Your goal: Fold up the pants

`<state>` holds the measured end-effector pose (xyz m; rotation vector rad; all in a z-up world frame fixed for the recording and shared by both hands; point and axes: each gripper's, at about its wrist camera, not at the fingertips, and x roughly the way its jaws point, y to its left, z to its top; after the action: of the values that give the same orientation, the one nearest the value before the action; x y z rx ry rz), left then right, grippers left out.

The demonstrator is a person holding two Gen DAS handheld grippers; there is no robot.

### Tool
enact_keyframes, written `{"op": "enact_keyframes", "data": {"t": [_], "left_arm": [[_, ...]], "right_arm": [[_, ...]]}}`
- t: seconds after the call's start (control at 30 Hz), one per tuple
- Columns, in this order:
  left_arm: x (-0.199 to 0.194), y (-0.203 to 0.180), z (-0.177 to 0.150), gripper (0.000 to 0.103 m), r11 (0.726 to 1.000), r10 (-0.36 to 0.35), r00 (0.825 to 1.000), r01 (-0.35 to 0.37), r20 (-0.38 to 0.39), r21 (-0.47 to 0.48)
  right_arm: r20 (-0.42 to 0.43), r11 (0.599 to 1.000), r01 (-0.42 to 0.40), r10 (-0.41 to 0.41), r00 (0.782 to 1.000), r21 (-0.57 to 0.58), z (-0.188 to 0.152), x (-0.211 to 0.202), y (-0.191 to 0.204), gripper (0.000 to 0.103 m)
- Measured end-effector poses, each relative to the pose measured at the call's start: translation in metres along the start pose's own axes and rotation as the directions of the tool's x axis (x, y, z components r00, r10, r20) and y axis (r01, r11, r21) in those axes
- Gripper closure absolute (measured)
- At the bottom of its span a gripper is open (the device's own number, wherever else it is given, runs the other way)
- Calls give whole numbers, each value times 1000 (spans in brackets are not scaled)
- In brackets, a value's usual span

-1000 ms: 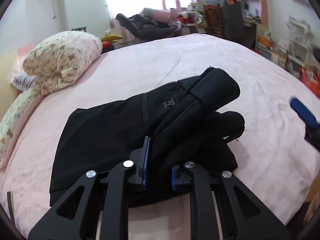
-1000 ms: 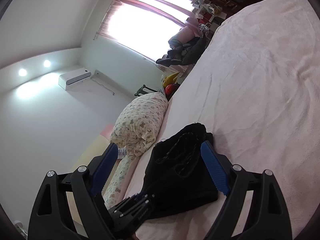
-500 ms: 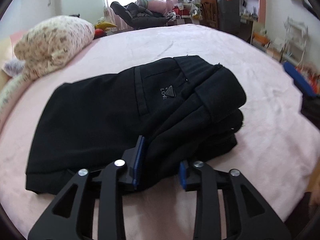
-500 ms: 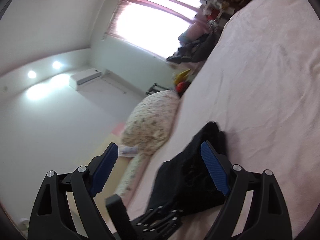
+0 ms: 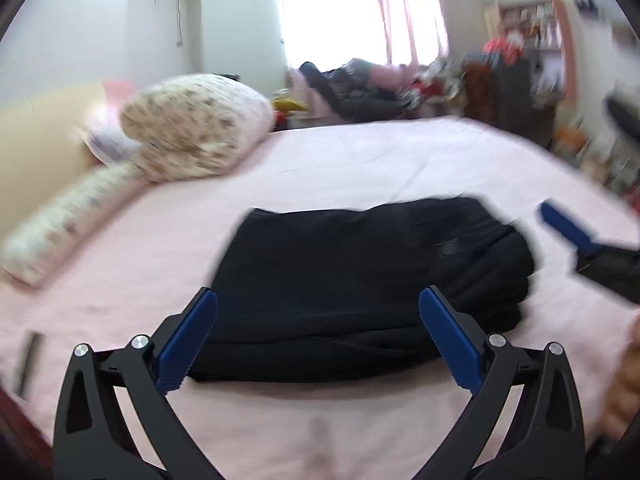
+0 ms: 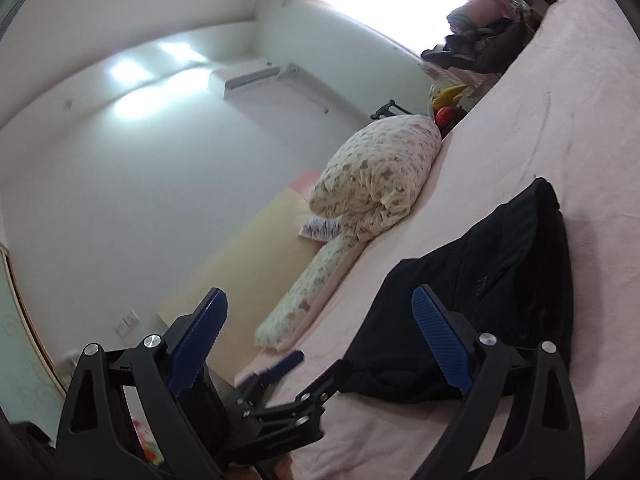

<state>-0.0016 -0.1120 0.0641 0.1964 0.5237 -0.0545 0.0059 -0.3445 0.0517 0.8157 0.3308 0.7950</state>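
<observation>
The black pants (image 5: 360,280) lie folded in a compact stack on the pink bed sheet (image 5: 360,160). My left gripper (image 5: 318,300) hovers at their near edge. Its jaws are opening wide, the blue pads stand clear of the cloth, and nothing is gripped. In the right wrist view the pants (image 6: 500,272) lie past the right fingertip of my right gripper (image 6: 320,300). Its jaws are opening too, with nothing between them. The left gripper (image 6: 320,362) shows low in that view. One blue finger (image 5: 564,228) of the right gripper appears beside the pants in the left wrist view.
A floral pillow (image 5: 192,136) and a long bolster (image 5: 72,216) lie along the bed's left side. Piled clothes (image 5: 360,92) sit under the window, and cluttered shelves (image 5: 520,60) stand at the far right. A person's hand (image 5: 624,392) shows at the right edge.
My left gripper let go of the pants' fold, spread wide and drew back. The pants now lie flat. My right gripper swung round, opened slightly and sees the pants closer.
</observation>
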Motion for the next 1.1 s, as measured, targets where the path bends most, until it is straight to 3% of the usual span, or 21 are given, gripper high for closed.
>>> {"op": "enact_keyframes", "data": {"t": [0.1, 0.23, 0.33, 0.4, 0.5, 0.63, 0.73, 0.8, 0.9, 0.97, 1.0, 1.1], "left_arm": [[10, -1, -3, 2, 996, 80, 996, -78, -42, 42], [17, 3, -6, 2, 994, 109, 992, -107, -57, 31], [23, 4, -8, 2, 993, 118, 991, -116, -68, 36], [25, 7, -8, 2, 992, 125, 990, -122, -72, 41], [23, 9, -9, 2, 992, 122, 990, -121, -75, 23], [27, 32, 3, 2, 991, 8, 996, -19, -86, -134], [35, 54, 14, 2, 949, -136, 988, 111, -65, -296], [44, 60, 17, 2, 933, -166, 984, 136, -62, -333], [69, 58, 11, 2, 939, -160, 977, 106, -142, -329], [97, 58, -4, 2, 936, -186, 949, 91, -256, -341], [113, 55, -16, 2, 938, -209, 926, 100, -315, -331], [104, 47, -21, 2, 964, -174, 949, 111, -261, -240]], "right_arm": [[-27, 999, 32, -32, 999, -9, -8, 8, 1, 7], [-56, 997, 75, -74, 996, 11, -13, 13, -7, 7], [-88, 976, 212, -207, 974, 53, -15, 20, -24, 7], [-121, 952, 258, -240, 963, 164, -19, 18, -47, 9], [-97, 923, 203, -181, 979, 328, -23, 5, -72, 18], [-59, 899, 120, -105, 993, 421, -24, -4, -81, 17], [-1, 926, 39, -42, 999, 375, -17, -11, -68, 12], [3, 943, 41, -44, 999, 329, -14, -10, -60, 7], [-99, 920, 231, -209, 973, 318, -20, 2, -70, 7], [-86, 911, 220, -203, 975, 349, -24, -2, -76, 10], [-93, 906, 220, -200, 975, 362, -23, -3, -77, 12], [-116, 908, 233, -204, 972, 350, -19, -1, -71, 12]]}}
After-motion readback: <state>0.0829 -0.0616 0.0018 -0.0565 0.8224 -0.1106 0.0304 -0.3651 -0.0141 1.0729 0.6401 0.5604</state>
